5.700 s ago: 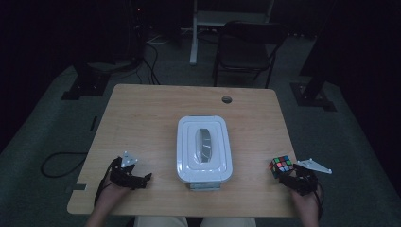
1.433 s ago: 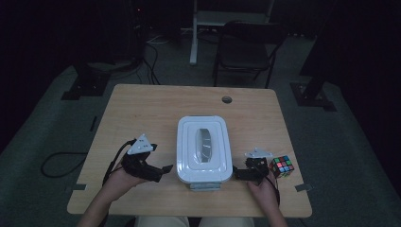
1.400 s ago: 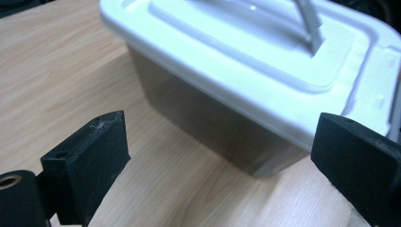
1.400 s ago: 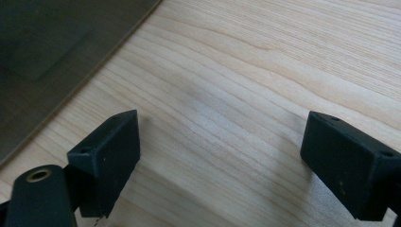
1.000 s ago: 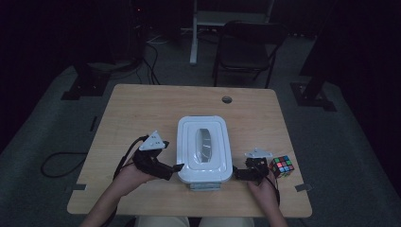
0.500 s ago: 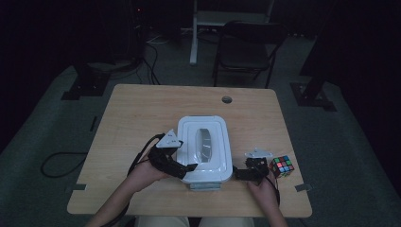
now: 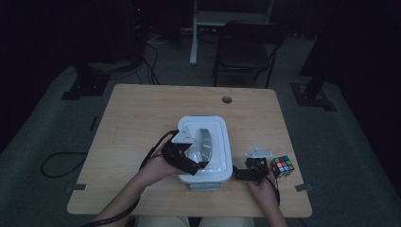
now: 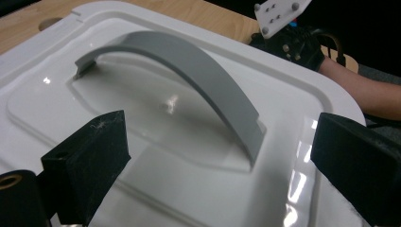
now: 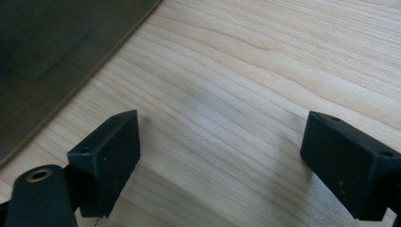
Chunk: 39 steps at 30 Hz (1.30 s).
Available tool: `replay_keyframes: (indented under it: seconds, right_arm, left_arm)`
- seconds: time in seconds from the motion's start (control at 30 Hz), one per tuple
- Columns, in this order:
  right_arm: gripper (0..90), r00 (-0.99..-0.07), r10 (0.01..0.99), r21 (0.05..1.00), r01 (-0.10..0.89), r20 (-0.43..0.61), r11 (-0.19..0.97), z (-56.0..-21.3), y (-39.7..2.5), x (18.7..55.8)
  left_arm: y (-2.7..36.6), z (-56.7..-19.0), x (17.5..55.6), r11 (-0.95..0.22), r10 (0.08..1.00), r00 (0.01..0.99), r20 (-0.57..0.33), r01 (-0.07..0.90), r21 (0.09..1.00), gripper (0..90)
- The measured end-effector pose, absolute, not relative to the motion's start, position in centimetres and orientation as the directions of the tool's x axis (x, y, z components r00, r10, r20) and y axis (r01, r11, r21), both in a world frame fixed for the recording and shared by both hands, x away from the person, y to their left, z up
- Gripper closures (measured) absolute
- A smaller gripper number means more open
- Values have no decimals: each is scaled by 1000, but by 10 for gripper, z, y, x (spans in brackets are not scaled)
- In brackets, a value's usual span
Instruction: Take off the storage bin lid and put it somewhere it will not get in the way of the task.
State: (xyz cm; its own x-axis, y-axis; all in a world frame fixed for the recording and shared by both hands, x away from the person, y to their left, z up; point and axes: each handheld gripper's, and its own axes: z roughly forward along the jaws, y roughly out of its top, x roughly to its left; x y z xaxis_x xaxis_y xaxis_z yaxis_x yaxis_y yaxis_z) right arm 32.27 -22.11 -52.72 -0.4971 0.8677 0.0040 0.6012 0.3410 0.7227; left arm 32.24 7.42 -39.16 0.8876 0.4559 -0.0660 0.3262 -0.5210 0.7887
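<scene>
White lidded box [image 7: 204, 150] is seen at table [image 7: 137, 113] centre, slightly toward 6 o'clock. Left gripper [image 8: 222, 165] is held over the lid's 7 o'clock corner, jaws spread wide, nothing clamped; grey arched handle [image 8: 189, 66] is framed between them, just beyond the tips. Right gripper [image 9: 220, 156] is parked low over bare wood at the box's 4 o'clock, jaws released, empty. Puzzle cube [image 7: 281, 166] is sat just beside it, at 3 o'clock.
</scene>
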Motion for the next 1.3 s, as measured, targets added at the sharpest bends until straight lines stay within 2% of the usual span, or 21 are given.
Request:
replay_keyframes:
  seconds: [0.17, 0.47, 0.57, 0.7, 1.03, 1.3]
  right_arm:
    - [126, -497, 868, 722, 602, 4, 341, -527, -221, 323]
    - [126, -497, 868, 723, 601, 5, 340, -527, -221, 323]
    - [126, -497, 868, 723, 601, 5, 341, -527, -221, 323]
    - [127, -497, 868, 723, 601, 5, 340, -527, -221, 323]
    - [127, -497, 868, 723, 601, 4, 341, -527, -221, 323]
    - [127, -497, 868, 723, 601, 5, 341, -527, -221, 323]
  left_arm:
    - [71, -393, 329, -524, 454, 888, -78, 336, 782, 59]
    - [58, -400, 333, -567, 442, 896, -42, 316, 761, 59]
    - [55, -398, 334, -566, 433, 900, -48, 312, 763, 144]
    - [50, -396, 333, -590, 427, 904, -20, 295, 751, 178]
    - [46, -394, 336, -577, 426, 903, -50, 314, 754, 445]
    - [48, -395, 333, -564, 435, 899, -52, 316, 763, 509]
